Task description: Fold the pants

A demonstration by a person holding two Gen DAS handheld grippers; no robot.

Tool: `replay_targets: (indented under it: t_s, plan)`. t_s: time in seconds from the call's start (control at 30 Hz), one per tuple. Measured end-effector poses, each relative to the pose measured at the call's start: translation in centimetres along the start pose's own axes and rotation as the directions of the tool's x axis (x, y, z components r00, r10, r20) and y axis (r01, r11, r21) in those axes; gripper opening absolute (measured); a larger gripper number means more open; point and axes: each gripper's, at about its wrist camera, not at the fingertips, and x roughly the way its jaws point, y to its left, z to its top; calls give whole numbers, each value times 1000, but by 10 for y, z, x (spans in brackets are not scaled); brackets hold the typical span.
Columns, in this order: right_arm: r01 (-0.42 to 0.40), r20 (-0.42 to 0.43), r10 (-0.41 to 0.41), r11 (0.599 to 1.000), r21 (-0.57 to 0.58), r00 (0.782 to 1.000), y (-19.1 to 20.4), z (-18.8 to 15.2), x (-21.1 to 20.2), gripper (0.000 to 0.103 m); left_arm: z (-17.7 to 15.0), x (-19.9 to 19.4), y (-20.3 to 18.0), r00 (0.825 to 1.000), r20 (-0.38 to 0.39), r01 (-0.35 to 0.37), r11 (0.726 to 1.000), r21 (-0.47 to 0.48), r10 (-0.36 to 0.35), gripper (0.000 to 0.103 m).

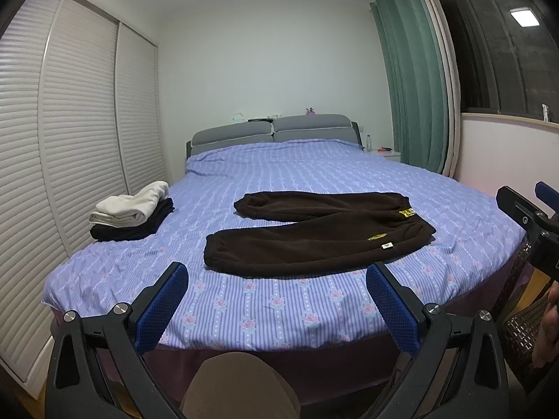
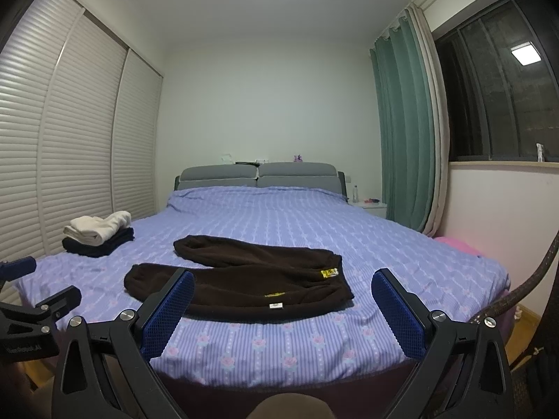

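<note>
Dark brown fleece pants [image 1: 314,234] lie spread flat on the bed, waist with yellow labels to the right, both legs stretching left and slightly apart. They also show in the right wrist view [image 2: 244,279]. My left gripper [image 1: 277,279] is open and empty, held off the bed's near edge just in front of the pants. My right gripper [image 2: 283,286] is open and empty too, held before the near edge, its left finger [image 2: 171,307] overlapping the near leg in view. The right gripper also shows at the right edge of the left wrist view [image 1: 524,209].
The bed [image 1: 279,314] has a purple striped floral sheet. A stack of folded white and black clothes [image 1: 132,213] sits near its left edge. Louvred wardrobe doors [image 1: 70,122] stand left; a green curtain [image 1: 412,87], window and nightstand [image 1: 384,153] stand right.
</note>
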Motion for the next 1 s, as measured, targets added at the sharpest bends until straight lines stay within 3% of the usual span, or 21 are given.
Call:
replay_targets:
  t_s: [0.2,0.3,0.47,0.87,1.0]
  plan:
    - [8,-69,-7,1000,7,998,0,5,16,103,16,15,5,1000,9,-15,1000,-10,15,103]
    - [20,-129,-17,1000,21,991,-7,8,37,103,28,39,7,1000,-11,-3,1000,-28,3,103]
    - [48,-203,-35,997,59,979,-32,14,83,103,49,88,-5,998,-56,16,1000,26,-15,103]
    - [44,-329,-41,999,1,943,-86,61,256,103,137,256,-57,991,-109,91,987,135,-77,103]
    - [-18,-405,-6,998,-54,914,-97,68,329,102,166,329,-79,984,-124,155,967,201,-132,103]
